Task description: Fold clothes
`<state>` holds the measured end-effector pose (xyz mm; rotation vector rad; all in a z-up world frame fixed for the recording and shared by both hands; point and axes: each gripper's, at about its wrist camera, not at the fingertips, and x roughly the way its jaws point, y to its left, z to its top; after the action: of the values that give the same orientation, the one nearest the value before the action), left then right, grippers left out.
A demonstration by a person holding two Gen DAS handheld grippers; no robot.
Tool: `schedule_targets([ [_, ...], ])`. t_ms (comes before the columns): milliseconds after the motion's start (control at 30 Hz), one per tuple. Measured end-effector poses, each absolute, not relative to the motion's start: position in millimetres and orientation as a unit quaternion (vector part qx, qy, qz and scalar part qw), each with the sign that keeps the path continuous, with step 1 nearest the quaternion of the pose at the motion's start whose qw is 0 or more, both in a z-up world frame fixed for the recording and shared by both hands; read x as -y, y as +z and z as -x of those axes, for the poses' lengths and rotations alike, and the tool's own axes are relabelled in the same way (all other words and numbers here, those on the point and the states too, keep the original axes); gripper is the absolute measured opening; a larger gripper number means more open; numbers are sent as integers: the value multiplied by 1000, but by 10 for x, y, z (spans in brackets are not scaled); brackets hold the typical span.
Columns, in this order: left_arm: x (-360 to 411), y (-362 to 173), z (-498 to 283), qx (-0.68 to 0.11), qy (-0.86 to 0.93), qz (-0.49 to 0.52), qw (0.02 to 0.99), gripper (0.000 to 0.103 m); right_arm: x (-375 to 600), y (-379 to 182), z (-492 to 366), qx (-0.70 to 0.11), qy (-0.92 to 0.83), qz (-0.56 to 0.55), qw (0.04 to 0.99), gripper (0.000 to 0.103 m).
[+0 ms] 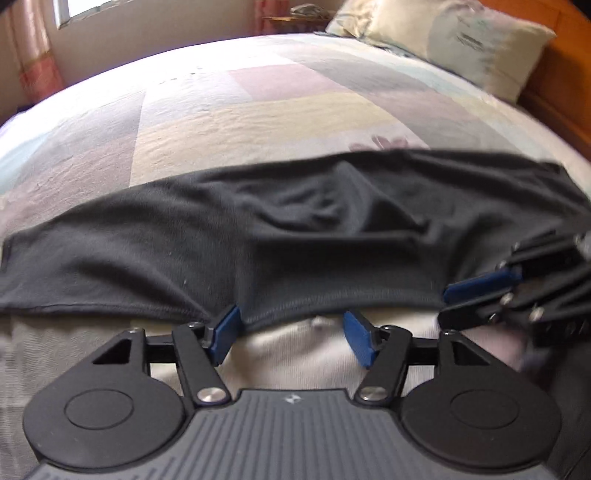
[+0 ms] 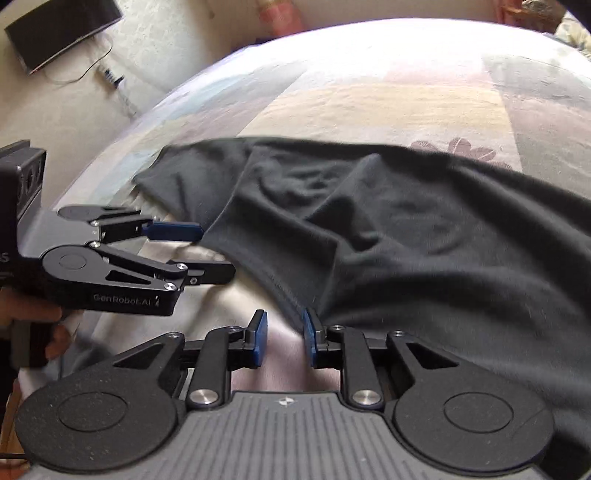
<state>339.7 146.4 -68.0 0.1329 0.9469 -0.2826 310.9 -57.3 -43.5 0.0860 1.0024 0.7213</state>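
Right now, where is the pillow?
In the left wrist view the pillow lies at the top right, at the far end of the bed, beyond the dark garment and beside the wooden bed frame.

Home bedroom, patchwork-covered bed (image 1: 258,110), pillow (image 1: 454,40) by wooden headboard (image 1: 554,85), curtained window (image 1: 85,9)

left gripper (image 1: 291,334): black links, blue pads | silver screws | right gripper (image 2: 284,338): same, ribbed grey body
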Motion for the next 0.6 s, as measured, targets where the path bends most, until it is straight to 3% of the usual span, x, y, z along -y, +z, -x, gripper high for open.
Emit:
schedule_targets([
  [67,-1484,-557,-3435,-458,-144,-41,876,62,697,-332,-3118,-462,340,-47,818,28],
  [100,-1472,-483,-3448,-441,-155,-36,884,62,749,-275,-3112,-441,321,-36,838,36],
  [167,-1380,-395,-3542,-417,-164,-32,893,63,840,-221,-3106,-412,266,-19,871,43],
  [333,-1122,-632,-3798,-447,-179,-9,877,63,929,-476,-3030,-425,228,-29,876,45],
  [433,-1069,-713,-3624,-454,-182,-28,872,70,1035,-432,-2895,-445,248,-47,859,47],
  [600,-935,-554,-3542,-463,-178,-42,867,71,1483,-225,-2956,-439,259,-89,855,47],
])
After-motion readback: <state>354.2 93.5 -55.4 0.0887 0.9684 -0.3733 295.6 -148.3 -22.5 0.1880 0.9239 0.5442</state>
